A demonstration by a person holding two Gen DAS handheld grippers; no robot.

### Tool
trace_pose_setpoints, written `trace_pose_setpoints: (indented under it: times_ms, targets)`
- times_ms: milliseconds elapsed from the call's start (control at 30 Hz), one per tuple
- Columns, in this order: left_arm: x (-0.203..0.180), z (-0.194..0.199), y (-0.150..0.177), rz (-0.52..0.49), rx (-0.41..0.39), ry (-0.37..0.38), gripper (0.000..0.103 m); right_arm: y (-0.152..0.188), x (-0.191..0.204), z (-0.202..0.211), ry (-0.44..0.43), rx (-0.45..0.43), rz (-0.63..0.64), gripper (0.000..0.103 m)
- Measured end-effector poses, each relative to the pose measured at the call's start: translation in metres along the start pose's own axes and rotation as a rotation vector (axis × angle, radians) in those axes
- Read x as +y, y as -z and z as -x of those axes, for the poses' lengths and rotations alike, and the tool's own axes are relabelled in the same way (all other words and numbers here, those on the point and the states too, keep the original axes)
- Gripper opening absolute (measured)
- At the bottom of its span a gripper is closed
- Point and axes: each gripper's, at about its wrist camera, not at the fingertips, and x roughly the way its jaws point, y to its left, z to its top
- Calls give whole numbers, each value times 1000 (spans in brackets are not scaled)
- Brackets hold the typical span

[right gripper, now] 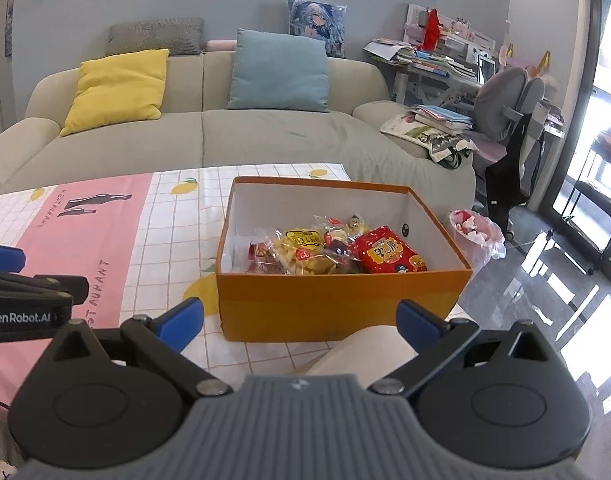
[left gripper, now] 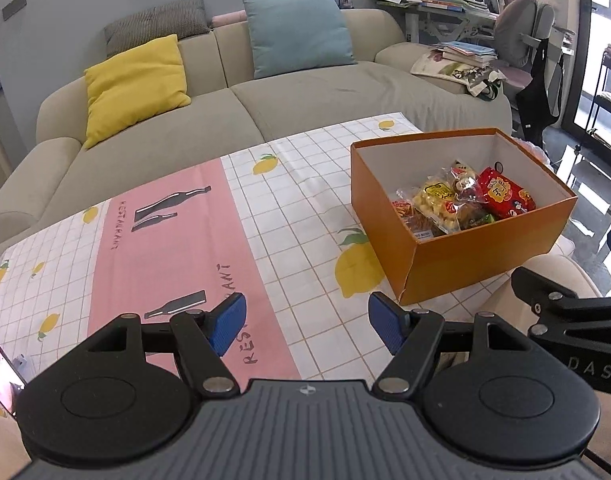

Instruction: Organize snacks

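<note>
Holding my left claw (left gripper: 307, 326) and right claw (right gripper: 299, 322) wide apart, both gripping nothing; snack packets (right gripper: 337, 250) lying in orange box (right gripper: 337, 304) on desk (left gripper: 265, 208).

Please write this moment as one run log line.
left gripper: open, empty | right gripper: open, empty | snacks: in orange box

sofa (right gripper: 265, 136) | yellow cushion (left gripper: 135, 86) | blue cushion (left gripper: 299, 34) | cluttered desk (right gripper: 437, 64) (books)
</note>
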Motion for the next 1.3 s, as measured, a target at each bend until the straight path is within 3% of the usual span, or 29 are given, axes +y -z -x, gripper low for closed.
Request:
trace_pose_setpoints:
  times_ms: [1300]
  targets:
    - [3, -3, -1, 6, 10, -1, 82, 0, 6, -4, 0, 12, 11, 100]
